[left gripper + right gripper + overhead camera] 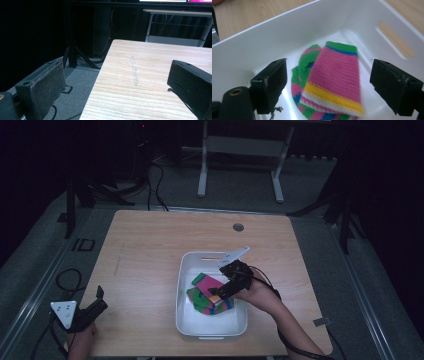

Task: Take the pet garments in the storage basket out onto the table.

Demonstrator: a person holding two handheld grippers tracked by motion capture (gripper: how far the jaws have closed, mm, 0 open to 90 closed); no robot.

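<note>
A striped sock in pink, green, yellow and blue (pixel 207 292) (pixel 332 80) lies folded in a white plastic bin (pixel 184 285) (pixel 262 42) at the middle of the wooden table. My right gripper (pixel 220 292) (pixel 328 82) hangs over the bin just above the sock, open, its jaws wide apart on either side of it and not touching it. My left gripper (pixel 97 300) (pixel 117 85) rests at the table's near left corner, open, with nothing between its jaws.
The wooden table (pixel 145 250) (pixel 150 75) has a cable hole (pixel 238 227) at the back and a pale scuff (pixel 135 72) on the left. A white-legged desk frame (pixel 240 165) and cables (pixel 155 185) stand on the grey floor beyond.
</note>
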